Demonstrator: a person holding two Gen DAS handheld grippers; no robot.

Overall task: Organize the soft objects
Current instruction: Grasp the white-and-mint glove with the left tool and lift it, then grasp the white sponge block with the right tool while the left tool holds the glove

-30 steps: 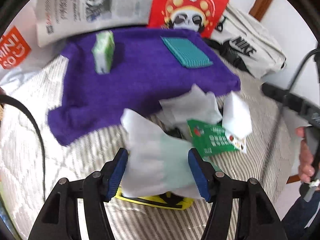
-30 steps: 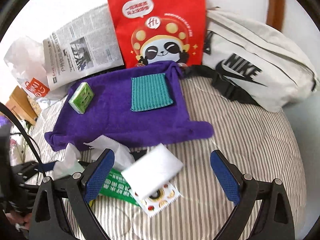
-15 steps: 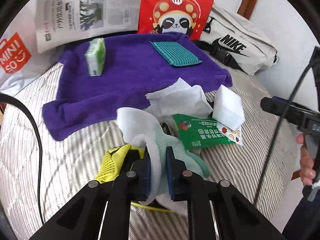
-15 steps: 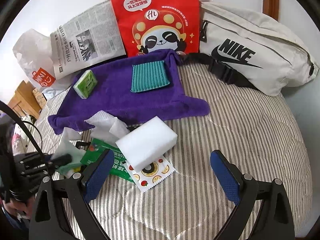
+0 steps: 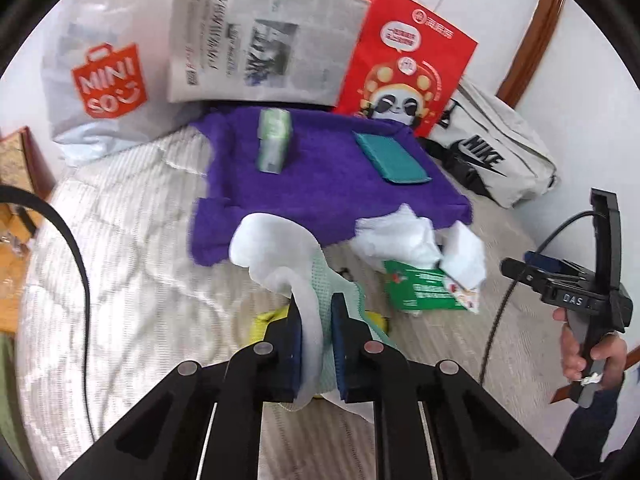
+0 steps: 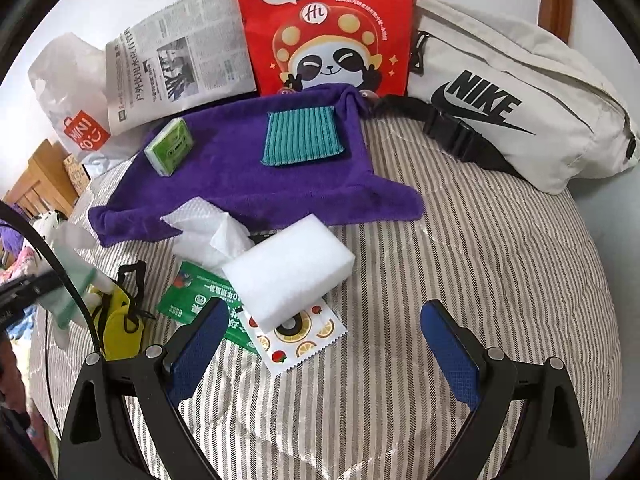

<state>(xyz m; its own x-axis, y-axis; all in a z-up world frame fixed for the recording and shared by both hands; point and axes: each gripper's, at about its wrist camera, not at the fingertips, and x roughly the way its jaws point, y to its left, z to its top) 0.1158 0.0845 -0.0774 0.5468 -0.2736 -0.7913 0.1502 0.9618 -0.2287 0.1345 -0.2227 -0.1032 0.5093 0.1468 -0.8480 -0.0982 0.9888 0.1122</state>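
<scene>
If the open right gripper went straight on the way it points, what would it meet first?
Probably the striped bedcover: the right gripper aims at bare fabric beside the white sponge, which may brush its left finger; depth is unclear.

"MINISO" on white plastic bag (image 5: 96,84), bed's far left corner. "NIKE" + swoosh on beige waist bag (image 6: 516,92), far right. "Hi" on red paper bag (image 6: 324,28) w/ panda, Chinese txt too. "DAS" on right tool's (image 5: 576,300) body. Newspaper (image 5: 260,40): Chinese print, unreadable.

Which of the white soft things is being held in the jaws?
The white-and-mint cloth, pinched in the left gripper. The crumpled tissue and white sponge block lie untouched on the bed.
</scene>
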